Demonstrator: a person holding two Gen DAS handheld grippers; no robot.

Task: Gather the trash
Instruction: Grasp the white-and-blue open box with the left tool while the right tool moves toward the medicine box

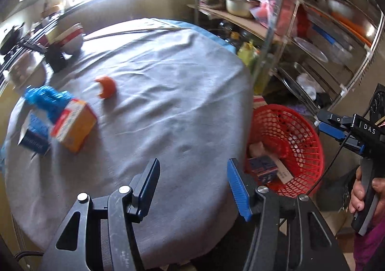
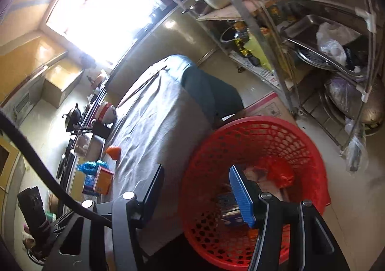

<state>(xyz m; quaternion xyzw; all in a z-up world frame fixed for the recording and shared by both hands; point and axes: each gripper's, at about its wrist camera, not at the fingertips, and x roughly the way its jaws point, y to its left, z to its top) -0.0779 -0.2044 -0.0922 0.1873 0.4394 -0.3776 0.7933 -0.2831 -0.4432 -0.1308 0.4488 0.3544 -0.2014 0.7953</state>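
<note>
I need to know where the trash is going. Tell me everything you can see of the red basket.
The red basket is round, of red plastic as it looks, with latticed walls and a solid rim. It stands on the floor beside the cloth-covered table, below its top, mouth open upward. Inside lie a dark blue box, a pale carton and a crumpled red bag. The right gripper hangs above it, jaws apart and empty, not touching it.

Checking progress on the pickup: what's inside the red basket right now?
The red basket holds a dark blue box, a pale crumpled piece and something red. The right gripper's blue finger covers part of its bottom.
</note>
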